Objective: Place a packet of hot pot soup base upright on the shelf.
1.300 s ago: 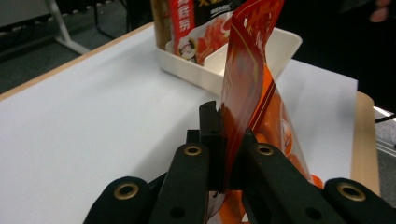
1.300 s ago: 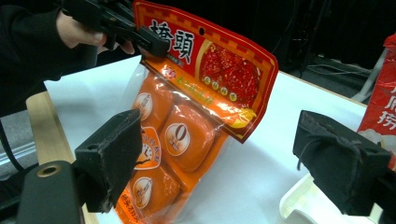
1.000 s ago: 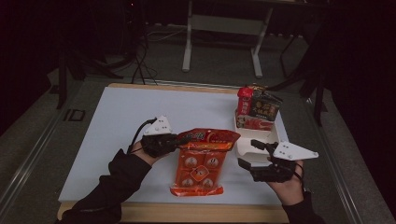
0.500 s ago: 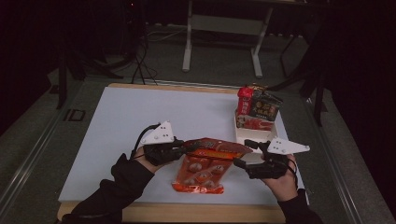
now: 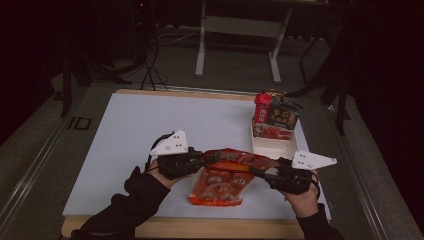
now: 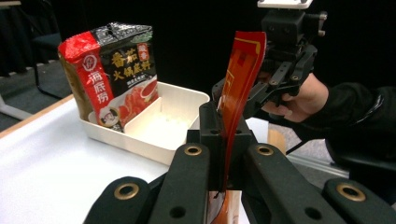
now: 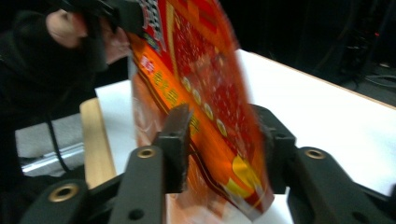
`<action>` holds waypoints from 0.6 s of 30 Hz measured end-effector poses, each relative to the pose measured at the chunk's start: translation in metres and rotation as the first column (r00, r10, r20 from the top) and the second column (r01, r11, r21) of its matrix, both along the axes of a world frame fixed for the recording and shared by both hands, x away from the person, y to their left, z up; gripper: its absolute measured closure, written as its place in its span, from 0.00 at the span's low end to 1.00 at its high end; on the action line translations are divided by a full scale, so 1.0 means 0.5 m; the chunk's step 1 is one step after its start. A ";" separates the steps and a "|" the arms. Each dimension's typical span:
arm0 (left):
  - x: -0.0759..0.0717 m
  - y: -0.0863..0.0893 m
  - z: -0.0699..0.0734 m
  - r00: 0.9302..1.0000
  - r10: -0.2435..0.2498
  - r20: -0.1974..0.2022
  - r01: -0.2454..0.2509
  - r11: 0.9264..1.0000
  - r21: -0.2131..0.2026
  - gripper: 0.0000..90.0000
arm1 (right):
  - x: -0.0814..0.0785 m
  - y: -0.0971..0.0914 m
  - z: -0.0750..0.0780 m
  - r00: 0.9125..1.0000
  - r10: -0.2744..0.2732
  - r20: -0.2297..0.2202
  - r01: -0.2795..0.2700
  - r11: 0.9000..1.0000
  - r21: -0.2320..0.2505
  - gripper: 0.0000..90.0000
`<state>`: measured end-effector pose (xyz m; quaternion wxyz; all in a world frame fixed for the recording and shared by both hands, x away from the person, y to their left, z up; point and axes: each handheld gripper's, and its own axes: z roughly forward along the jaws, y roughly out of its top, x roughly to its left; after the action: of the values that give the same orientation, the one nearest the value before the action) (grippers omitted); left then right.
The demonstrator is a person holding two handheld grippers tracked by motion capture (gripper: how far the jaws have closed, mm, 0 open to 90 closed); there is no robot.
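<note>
One orange-red snack pouch is held up off the desk near its front edge, between the two sets of tongs. In the high view its top edge runs left to right from one set to the other, and the rest of the pouch hangs down toward the person, its bottom end at or just above the desk surface. In the left gripper view the pouch is seen edge-on, standing as a thin upright sheet.

The left tongs are pressed tight on the pouch's top left corner; the film is clamped flat between the two black jaws. The right tongs sit at the pouch's top right part. Their jaws have just been closing, with the pouch between them, tilted and blurred; a gap still shows beside the film, so they are not yet pinching it.

Two more sauce packets stand upright, one red and one dark, in one white two-compartment tray at the right rear of the desk. In the left gripper view they fill the far compartment, the near one bare.
</note>
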<state>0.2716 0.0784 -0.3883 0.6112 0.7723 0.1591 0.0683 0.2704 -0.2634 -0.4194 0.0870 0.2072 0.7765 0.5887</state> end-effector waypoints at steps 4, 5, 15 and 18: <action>0.002 0.003 -0.002 1.000 0.002 -0.011 -0.002 1.000 -0.011 1.00 | 0.003 -0.004 0.001 0.999 0.034 -0.029 -0.033 0.999 0.015 0.93; 0.003 0.003 -0.002 1.000 -0.001 -0.009 0.000 1.000 -0.010 1.00 | 0.004 -0.005 0.001 0.998 0.048 -0.045 -0.047 0.999 0.022 0.99; 0.006 0.021 0.001 1.000 0.012 0.002 -0.012 1.000 -0.009 0.99 | -0.009 0.009 0.032 0.997 0.051 -0.066 -0.052 0.999 -0.003 1.00; 0.002 0.024 0.004 0.999 0.043 0.016 -0.042 0.999 -0.013 0.96 | -0.016 0.017 0.046 0.998 0.029 -0.055 -0.029 0.999 -0.012 1.00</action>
<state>0.2727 0.0905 -0.3865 0.6157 0.7644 0.1708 0.0866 0.2625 -0.2547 -0.3964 0.0585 0.2115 0.7854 0.5789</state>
